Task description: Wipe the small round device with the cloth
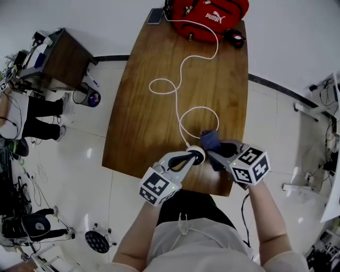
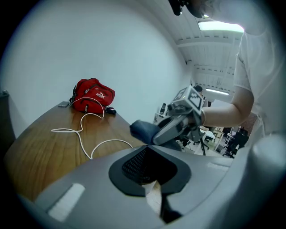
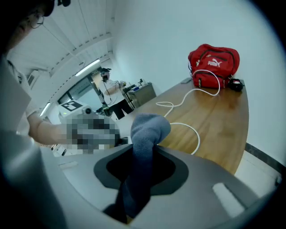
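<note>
A: What do the grippers have hold of?
B: Nearest, the left gripper [image 1: 194, 157] is clamped shut on the device [image 1: 198, 153] at the table's [image 1: 138, 122] near edge. The right gripper [image 1: 213, 155] pinches the cloth [image 1: 210, 139], bunched just right of the device.
A: Any containers?
B: Only the red bag [image 1: 208, 16] at the far end, contents hidden. The cable [image 1: 180, 74] loops from the device up to it.
A: Anything unclear?
B: The jaws cover most of the device; whether the cloth touches it can't be told.
</note>
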Motion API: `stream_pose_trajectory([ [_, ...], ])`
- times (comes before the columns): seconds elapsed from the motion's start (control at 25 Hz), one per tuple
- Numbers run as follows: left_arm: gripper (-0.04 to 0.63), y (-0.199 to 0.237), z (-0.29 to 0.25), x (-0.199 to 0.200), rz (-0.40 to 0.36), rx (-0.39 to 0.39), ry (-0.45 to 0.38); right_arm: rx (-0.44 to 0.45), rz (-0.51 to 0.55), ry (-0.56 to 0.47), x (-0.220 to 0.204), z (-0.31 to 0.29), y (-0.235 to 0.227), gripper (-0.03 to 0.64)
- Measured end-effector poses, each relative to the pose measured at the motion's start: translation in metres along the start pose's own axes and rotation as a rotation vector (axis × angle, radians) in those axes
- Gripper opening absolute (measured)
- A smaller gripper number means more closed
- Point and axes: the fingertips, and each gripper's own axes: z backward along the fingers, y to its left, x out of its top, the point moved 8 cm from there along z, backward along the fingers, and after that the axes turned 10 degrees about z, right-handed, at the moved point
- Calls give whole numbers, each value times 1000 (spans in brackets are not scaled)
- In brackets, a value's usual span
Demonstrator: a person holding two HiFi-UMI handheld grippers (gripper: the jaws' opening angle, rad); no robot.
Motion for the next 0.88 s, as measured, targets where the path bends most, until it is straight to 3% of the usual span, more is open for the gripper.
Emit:
stream_pose_trajectory([
  [0.12,6,4,0,1,15,-13,-4,36,68,-31,14,18,33,107],
  [0.28,6,4,1,1,42,-26,-24,56,92,15,7,7,58,107],
  [0.72,6,6,1,0,52,-22,-84,120,-66,57,-39,-33,68,107],
  [0.88,6,5,1,-2,55,-23,-109,139,-75,131,-54,-50,68,109],
])
